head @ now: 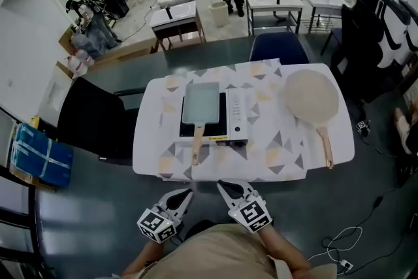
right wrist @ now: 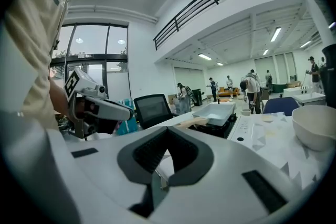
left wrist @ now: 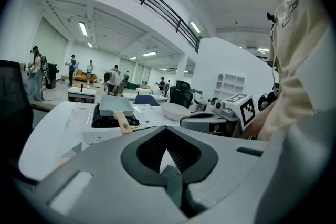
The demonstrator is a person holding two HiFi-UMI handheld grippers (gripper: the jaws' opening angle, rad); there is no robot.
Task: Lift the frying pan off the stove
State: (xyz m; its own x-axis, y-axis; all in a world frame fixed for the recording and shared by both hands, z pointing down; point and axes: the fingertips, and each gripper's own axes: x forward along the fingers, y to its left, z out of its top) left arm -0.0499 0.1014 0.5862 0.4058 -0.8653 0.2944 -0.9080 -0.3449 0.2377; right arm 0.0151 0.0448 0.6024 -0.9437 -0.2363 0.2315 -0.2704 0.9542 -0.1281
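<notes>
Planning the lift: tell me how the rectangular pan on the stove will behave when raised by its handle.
The rectangular frying pan looks rigid and empty, so probably light. Its wooden handle sits at one end, so the far end may dip.

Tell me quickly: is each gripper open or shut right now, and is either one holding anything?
Left gripper: shut, nothing between its jaws.
Right gripper: shut, nothing between its jaws.

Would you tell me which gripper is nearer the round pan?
Right. The right gripper hangs off the table's near edge, left of the round pan; the left gripper hangs beside it, farther left.
</notes>
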